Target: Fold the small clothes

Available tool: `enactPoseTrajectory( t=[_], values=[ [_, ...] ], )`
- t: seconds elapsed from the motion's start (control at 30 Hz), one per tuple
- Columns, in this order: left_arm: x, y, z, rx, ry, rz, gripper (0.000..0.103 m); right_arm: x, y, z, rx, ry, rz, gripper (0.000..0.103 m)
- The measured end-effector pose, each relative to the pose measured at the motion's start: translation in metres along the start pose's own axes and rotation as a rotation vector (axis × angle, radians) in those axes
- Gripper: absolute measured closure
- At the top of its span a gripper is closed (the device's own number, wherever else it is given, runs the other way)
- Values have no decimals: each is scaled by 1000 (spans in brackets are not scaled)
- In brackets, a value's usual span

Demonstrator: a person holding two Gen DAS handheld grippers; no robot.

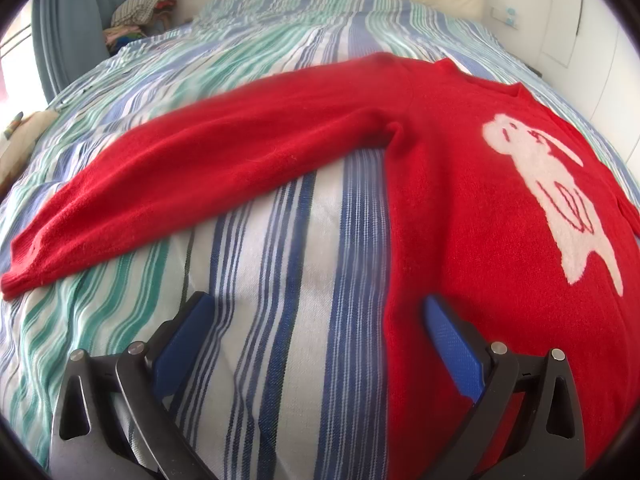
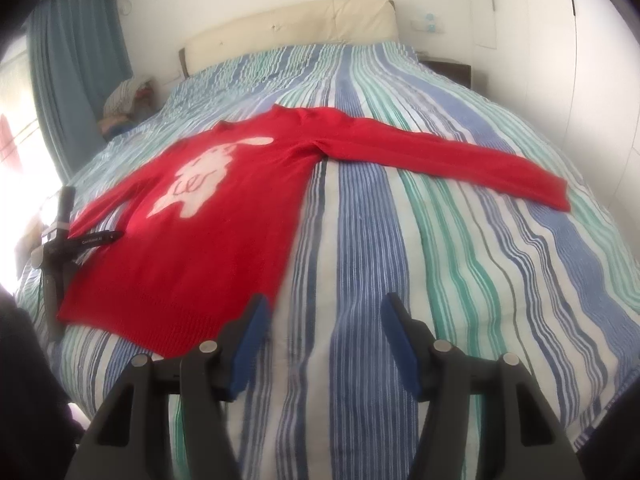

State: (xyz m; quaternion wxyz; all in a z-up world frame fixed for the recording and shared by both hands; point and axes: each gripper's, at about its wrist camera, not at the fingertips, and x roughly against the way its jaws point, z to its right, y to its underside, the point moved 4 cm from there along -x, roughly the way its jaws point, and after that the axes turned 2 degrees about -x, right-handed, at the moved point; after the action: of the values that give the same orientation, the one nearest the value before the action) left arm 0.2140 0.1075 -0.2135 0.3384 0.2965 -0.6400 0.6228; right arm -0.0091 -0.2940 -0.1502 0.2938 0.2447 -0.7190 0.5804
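A red sweater (image 1: pixel 460 200) with a white rabbit motif (image 1: pixel 552 192) lies flat, front up, on the striped bed; it also shows in the right wrist view (image 2: pixel 224 240). Its left sleeve (image 1: pixel 180 172) stretches out sideways, and its right sleeve (image 2: pixel 460 156) stretches the other way. My left gripper (image 1: pixel 316 312) is open and empty, low over the sweater's left side edge, one finger over red cloth. It also shows in the right wrist view (image 2: pixel 96 240). My right gripper (image 2: pixel 324 312) is open and empty, just above the sheet beside the hem's right corner.
The striped bedsheet (image 2: pixel 400 260) covers the whole bed. A cream headboard (image 2: pixel 288 24) stands at the far end. A pile of clothes (image 2: pixel 124 100) sits by the blue curtain (image 2: pixel 76 68). A dark bedside table (image 2: pixel 448 68) stands at the far right.
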Motion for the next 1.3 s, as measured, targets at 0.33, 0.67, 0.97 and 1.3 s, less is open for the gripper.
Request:
enactPoseTrajectory(
  t=[0.33, 0.67, 0.97, 1.3],
  values=[
    [0, 0, 0, 0, 0, 0, 0, 0, 1, -2, 6, -2, -3, 45],
    [0, 0, 0, 0, 0, -1, 0, -2, 1, -4, 9, -6, -11, 45],
    [0, 0, 0, 0, 0, -1, 0, -2, 2, -6, 13, -10, -16, 45],
    [0, -1, 0, 0, 0, -1, 0, -1, 2, -6, 11, -11, -13, 45]
  ],
)
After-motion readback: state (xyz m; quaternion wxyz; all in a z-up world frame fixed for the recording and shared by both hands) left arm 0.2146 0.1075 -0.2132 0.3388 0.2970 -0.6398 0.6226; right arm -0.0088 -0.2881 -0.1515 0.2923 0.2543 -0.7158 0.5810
